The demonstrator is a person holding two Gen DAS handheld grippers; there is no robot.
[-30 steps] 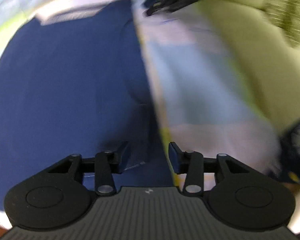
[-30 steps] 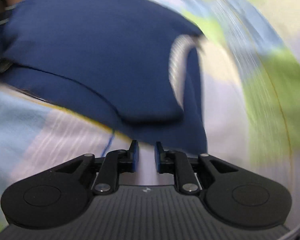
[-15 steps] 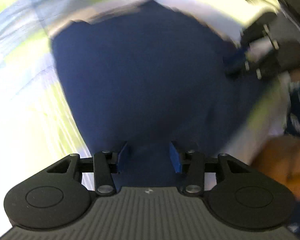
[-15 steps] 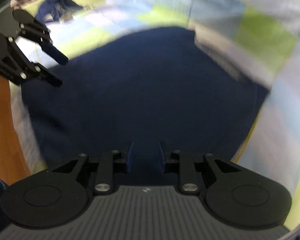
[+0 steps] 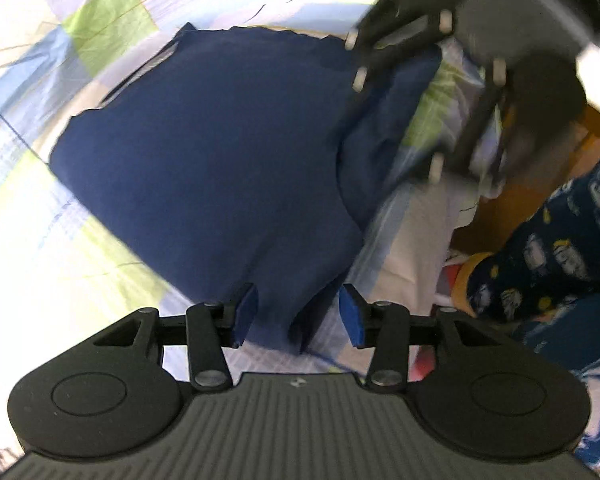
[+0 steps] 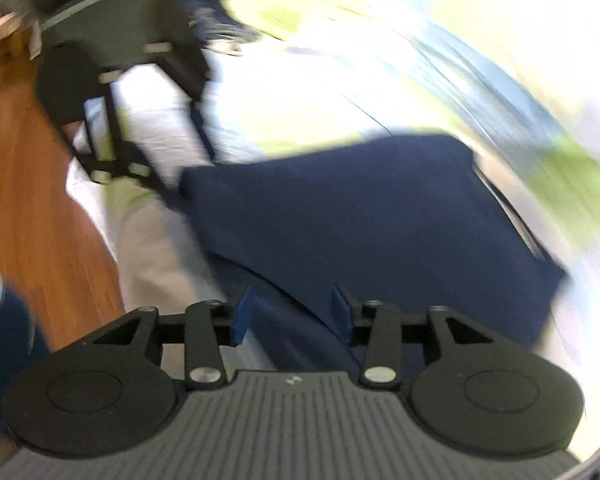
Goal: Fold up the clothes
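Folded navy cotton garment (image 5: 220, 152) lies ahead on the patchwork bedsheet (image 5: 100, 20); my left tongs (image 5: 298, 314) released, my right tongs (image 6: 290, 312) just opening, gripping nothing.

My left gripper (image 5: 298, 314) tilted steeply down, jaws parted, blue pads (image 5: 246, 312) apart, cloth between them but not pinched. My right gripper (image 6: 290, 314) angled down, jaws just been opening, now parted; cloth lies between pads (image 6: 242, 314), no squeeze seen. Right gripper also shows far right in left view (image 5: 396, 120), blurred, fingers pointing down. Left gripper shows far left in right view (image 6: 168, 156), blurred. My patterned sleeve or leg (image 5: 540, 248) at right edge.
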